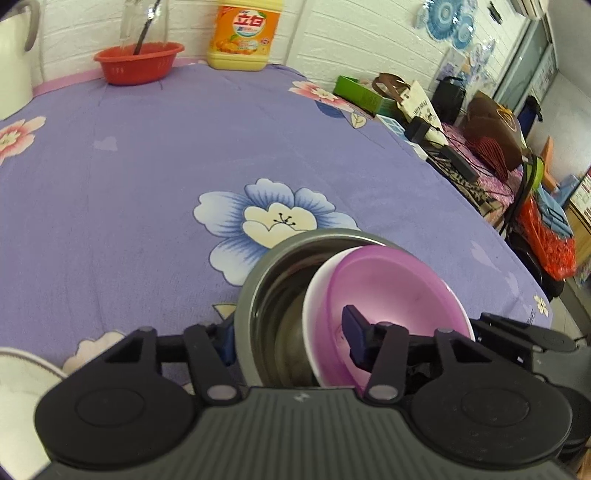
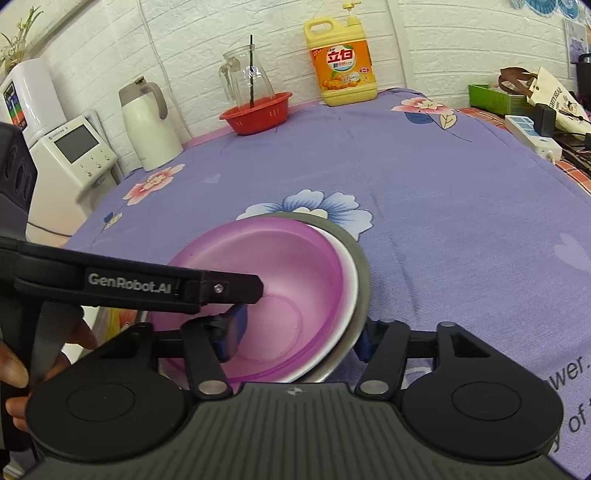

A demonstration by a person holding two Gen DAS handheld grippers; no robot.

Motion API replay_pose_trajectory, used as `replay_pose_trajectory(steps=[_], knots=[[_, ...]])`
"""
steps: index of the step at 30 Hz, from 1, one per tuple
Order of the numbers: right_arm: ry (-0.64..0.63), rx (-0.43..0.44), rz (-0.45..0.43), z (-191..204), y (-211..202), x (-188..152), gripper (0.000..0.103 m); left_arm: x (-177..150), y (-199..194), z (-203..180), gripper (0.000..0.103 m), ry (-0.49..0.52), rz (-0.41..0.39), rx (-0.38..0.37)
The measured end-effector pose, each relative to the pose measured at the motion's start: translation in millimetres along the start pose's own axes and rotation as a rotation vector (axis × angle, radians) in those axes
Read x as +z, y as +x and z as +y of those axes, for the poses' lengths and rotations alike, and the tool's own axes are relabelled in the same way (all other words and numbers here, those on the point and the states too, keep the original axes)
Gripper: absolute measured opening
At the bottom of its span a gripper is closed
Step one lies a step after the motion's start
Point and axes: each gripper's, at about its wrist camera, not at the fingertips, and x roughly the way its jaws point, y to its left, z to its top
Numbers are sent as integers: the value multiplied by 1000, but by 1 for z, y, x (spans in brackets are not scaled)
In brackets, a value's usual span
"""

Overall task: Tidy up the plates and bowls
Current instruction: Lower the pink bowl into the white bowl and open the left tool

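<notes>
Nested bowls on the purple cloth.
Pink bowl [image 2: 280, 295] with white outside sits tilted inside the steel bowl [image 1: 266, 295], rim leaning on the steel rim [image 2: 360, 273]; both open upward.

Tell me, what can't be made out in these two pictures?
- Left wrist view: white object at lower left, cut off by the edge and the left tool; unidentifiable.
- Left wrist view: glass jug top, cropped by the upper edge.
- Right wrist view: steel bowl inside, covered by the pink bowl.
</notes>
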Motion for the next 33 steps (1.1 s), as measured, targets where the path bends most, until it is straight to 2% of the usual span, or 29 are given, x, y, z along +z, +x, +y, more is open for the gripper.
replay_pose_trajectory(steps=[6, 12, 14, 17, 20, 23, 27, 33], knots=[[14, -9, 5, 6, -8, 0, 97, -3, -12, -2, 41, -71, -7, -13], [-44, 32, -59, 40, -31, 11, 103, -8, -69, -2, 41, -56, -135, 19], [-76, 73, -75, 59, -33, 13, 103, -15, -93, 6, 41, -54, -188, 66], [-116, 164, -71, 91, -27, 12, 103, -34, -129, 24, 41, -82, -250, 182], [-161, 262, -34, 127, -13, 8, 103, -56, -154, 51, 40, -153, -278, 284], [-206, 315, 16, 157, 1, 2, 103, -76, -169, 78, 40, -225, -279, 339], [-241, 320, 70, 178, 14, -5, 103, -92, -172, 104, 40, -288, -266, 334], [-256, 270, 88, 183, 17, -8, 103, -97, -163, 113, 42, -292, -271, 298]])
